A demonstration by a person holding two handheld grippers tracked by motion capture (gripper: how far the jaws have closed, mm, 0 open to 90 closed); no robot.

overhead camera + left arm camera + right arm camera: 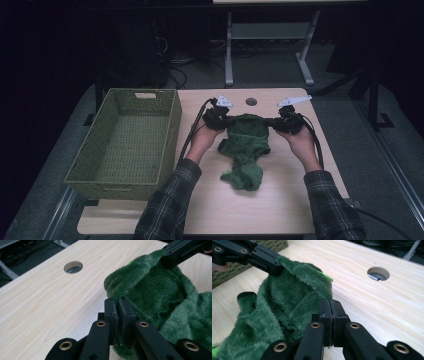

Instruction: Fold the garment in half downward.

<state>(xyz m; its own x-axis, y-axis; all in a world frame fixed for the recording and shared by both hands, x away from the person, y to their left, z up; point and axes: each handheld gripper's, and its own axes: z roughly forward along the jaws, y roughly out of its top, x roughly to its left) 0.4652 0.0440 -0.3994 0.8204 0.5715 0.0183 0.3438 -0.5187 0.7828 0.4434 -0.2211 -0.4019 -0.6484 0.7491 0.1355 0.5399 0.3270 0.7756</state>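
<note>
A fuzzy dark green garment (246,145) hangs stretched between my two grippers, its lower part bunched on the light wooden table (295,200). My left gripper (220,116) is shut on the garment's upper left edge; in the left gripper view its jaws (119,307) pinch a fold of the green fabric (160,297). My right gripper (280,121) is shut on the upper right edge, and in the right gripper view its jaws (331,308) clamp the cloth (287,305). Each gripper view shows the other gripper (178,252) (260,257) gripping the far corner.
A woven green basket (172,132) with nothing in it stands at the table's left, close to my left forearm. A round cable hole (251,101) lies in the tabletop just beyond the garment. Desk legs and cables stand on the floor behind the table.
</note>
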